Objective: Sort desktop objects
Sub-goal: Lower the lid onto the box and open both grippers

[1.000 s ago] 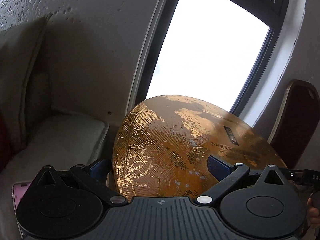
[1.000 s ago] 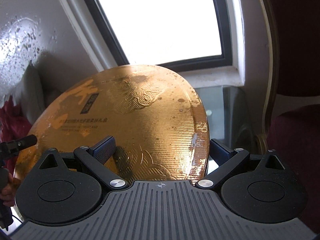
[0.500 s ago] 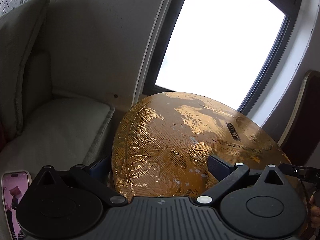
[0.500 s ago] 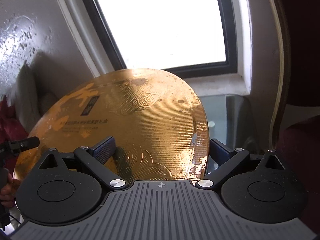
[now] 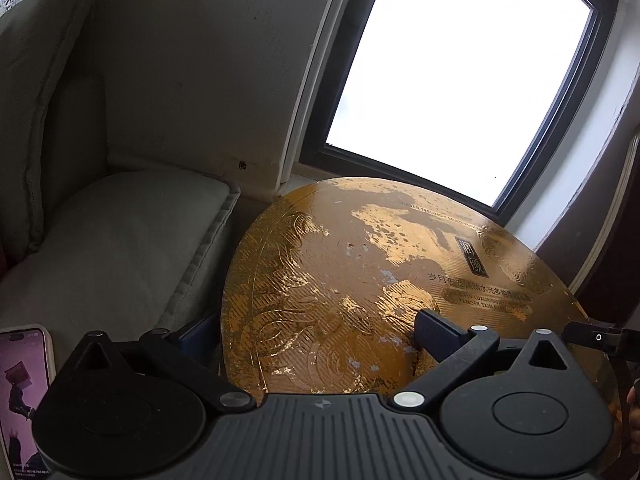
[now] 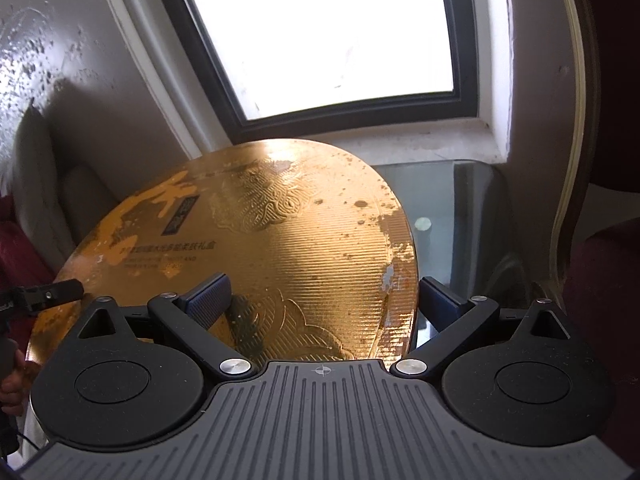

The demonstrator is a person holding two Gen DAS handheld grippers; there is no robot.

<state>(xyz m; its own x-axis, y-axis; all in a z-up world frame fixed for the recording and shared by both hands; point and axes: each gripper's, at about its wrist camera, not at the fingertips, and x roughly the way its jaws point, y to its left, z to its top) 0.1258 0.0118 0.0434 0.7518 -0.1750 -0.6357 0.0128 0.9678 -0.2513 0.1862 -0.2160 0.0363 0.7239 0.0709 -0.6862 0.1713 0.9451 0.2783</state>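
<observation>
A large round gold gift box (image 5: 360, 280) with embossed patterns and black lettering is held between both grippers. My left gripper (image 5: 316, 334) is shut on its left rim: one blue finger (image 5: 436, 330) presses the top face, and the other is partly hidden past the edge. My right gripper (image 6: 324, 300) is shut on the opposite rim of the gold box (image 6: 304, 240), with one finger (image 6: 210, 298) on the top face and the other (image 6: 440, 300) beyond the edge. Each view shows the tip of the other gripper at its side.
A cream sofa cushion (image 5: 120, 248) lies to the left, with a phone (image 5: 24, 392) at its near end. A glass table (image 6: 452, 216) stands below the window sill (image 6: 420, 140). A dark red chair (image 6: 600, 280) is at the right. A hand (image 6: 12, 384) shows at the left edge.
Both grippers have carried the gold box downward and tipped it flatter. More of the sofa cushion, the phone and the glass table has come into view.
</observation>
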